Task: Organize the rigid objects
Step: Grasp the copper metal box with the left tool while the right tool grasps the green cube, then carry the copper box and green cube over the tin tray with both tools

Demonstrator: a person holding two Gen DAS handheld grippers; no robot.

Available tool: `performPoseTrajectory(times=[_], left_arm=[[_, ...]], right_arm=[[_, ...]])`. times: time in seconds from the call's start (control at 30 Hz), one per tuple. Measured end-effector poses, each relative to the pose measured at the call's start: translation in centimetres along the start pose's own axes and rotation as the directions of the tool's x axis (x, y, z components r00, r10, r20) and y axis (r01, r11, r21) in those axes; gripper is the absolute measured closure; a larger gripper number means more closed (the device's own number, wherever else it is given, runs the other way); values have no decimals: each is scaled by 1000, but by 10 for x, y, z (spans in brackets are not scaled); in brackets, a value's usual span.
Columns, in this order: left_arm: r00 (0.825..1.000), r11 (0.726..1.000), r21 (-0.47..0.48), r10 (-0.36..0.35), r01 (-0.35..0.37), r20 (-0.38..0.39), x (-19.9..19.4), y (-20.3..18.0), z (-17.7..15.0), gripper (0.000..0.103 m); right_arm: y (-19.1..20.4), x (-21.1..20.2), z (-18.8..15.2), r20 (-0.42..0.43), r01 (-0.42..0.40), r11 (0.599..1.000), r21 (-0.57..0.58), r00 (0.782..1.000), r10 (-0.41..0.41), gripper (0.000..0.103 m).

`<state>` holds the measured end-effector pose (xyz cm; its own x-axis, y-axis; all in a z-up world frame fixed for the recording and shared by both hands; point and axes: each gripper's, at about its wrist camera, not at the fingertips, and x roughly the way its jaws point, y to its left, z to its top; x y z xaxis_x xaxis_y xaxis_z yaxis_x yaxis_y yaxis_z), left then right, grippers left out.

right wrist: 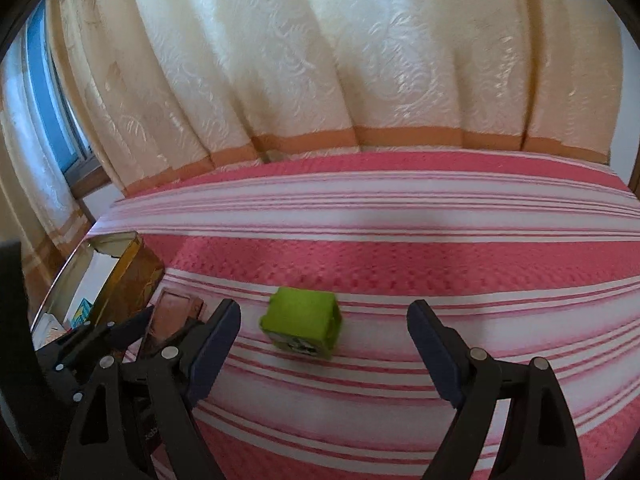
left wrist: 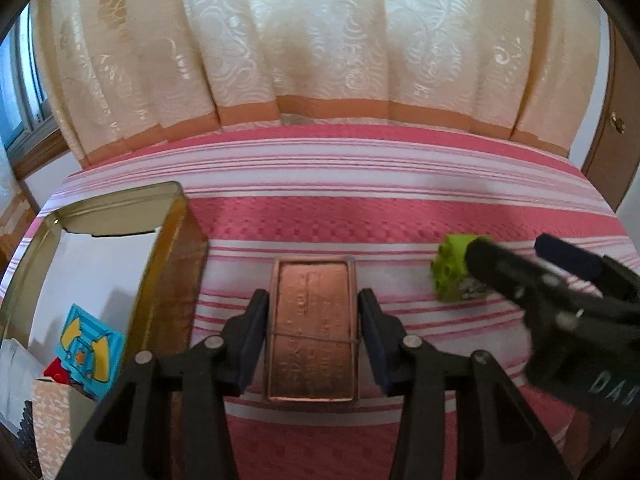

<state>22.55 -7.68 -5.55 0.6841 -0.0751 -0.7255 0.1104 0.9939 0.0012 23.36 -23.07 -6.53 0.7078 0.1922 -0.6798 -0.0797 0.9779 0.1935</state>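
Observation:
A flat copper-coloured tin (left wrist: pixel 312 332) lies on the pink-and-white striped cloth (left wrist: pixel 360 216). My left gripper (left wrist: pixel 313 298) straddles the tin's near half, and its dark pads press on both long sides. A lime-green cube (right wrist: pixel 300 324) with a printed face sits on the cloth to the right of the tin. My right gripper (right wrist: pixel 324 312) is open wide, and the cube lies just beyond its tips, nearer the left finger, untouched. In the left wrist view the right gripper (left wrist: pixel 520 252) comes in from the right and partly hides the green cube (left wrist: pixel 448 276).
An open gold metal box (left wrist: pixel 168 240) stands at the left edge of the cloth, holding a blue card with yellow shapes (left wrist: pixel 92 344) and a patterned carton (left wrist: pixel 52 420). Cream curtains (left wrist: pixel 320 40) hang behind the far edge. A wooden door (left wrist: pixel 612 140) is at the right.

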Motion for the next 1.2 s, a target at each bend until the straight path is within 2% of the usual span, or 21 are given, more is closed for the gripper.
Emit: performPoseTrajectory(times=[0.1,0.2,0.3,0.33,0.5,0.63,0.77,0.9,1.03,1.2], left_arm=[[1000,1000,-14,-1,1,0,0,3,0,58],[1000,1000,-16,3,-3,-2,0,2,0,58],[1000,1000,-16,6,-6,-5,1,1,0,58],[1000,1000,-17,4,-4,0,0,2,0,58],[999,1000,-12,3,-3,33,-6,2,-2,58],[997,1000,-1,9,-9,74,-16,0,-5,58],[992,1000,-14,22,-20,128,-29,1,-9,58],[982,999,-34,15,-9,188,-44,3,-16,58],[970,999,-43,21,-11,241,-59,4,-24,58],[959,999,-27,34,-28,280,-70,-1,-31,58]], right_arm=[[7,10,1,-24,13,1000,-16,1000,-13,16],[6,20,1,-49,18,1000,-3,999,-18,27],[4,27,0,-68,-1,1000,6,998,2,46],[3,28,0,-70,-4,1000,5,998,4,55],[1,26,-3,-72,-29,1000,9,997,30,55],[-2,11,-9,-28,-43,999,20,999,44,55],[-3,-13,-19,48,-53,998,20,997,52,55],[-3,-38,-25,156,-45,999,9,987,43,55],[7,-58,-32,238,-8,999,-42,971,18,55],[21,-73,-41,291,45,992,-117,957,-9,55]])
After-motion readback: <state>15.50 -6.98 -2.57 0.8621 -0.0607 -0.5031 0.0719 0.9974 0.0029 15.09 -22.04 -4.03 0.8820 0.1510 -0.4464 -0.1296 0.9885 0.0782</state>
